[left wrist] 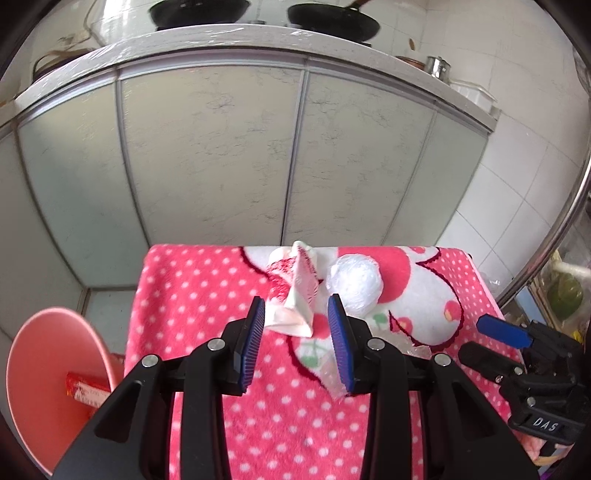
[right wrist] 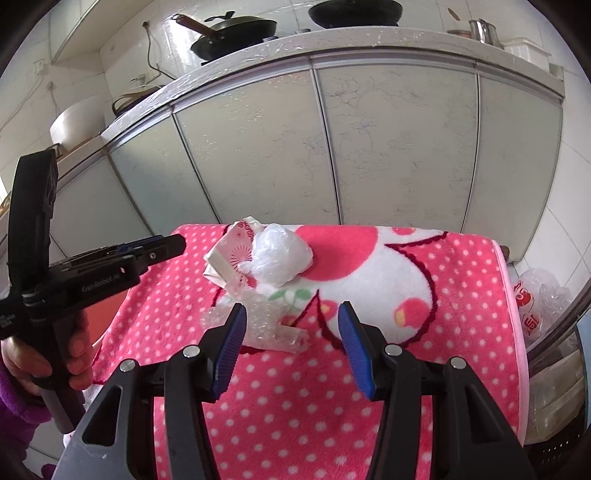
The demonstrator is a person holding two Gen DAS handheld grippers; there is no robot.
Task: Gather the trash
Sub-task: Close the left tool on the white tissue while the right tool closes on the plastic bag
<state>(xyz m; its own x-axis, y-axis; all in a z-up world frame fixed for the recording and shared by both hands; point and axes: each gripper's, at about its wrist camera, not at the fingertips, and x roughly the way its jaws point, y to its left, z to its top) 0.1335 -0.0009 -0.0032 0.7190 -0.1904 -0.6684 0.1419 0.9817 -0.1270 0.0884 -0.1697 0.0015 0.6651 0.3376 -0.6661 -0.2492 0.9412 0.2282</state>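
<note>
Grey cabinets (left wrist: pixel 207 155) fill the background under a worktop with two pans (left wrist: pixel 332 20). In front stands a surface draped in a pink dotted blanket (left wrist: pixel 207 295). To its left, lower down, a pink bin (left wrist: pixel 40 369) holds a red packet (left wrist: pixel 86 391).

The trash lies on the blanket's far half. A white plastic ball (left wrist: pixel 354 286) touches a crumpled paper wrapper (left wrist: pixel 301 291) with a red print, the wrapper on its left. Nearer the cameras, a scrap of clear bubble wrap (right wrist: pixel 266 325) sits just in front of both.

The left claw (left wrist: pixel 297 339) is spread wide and grips nothing; the near end of the wrapper shows in the gap ahead of its blue pads (left wrist: pixel 253 343). The right claw (right wrist: pixel 293 345) is also spread wide and grips nothing, with the bubble wrap just beyond its left pad. In the right wrist view a hand (right wrist: pixel 55 362) grips the left claw's handle beside the blanket's left edge.
</note>
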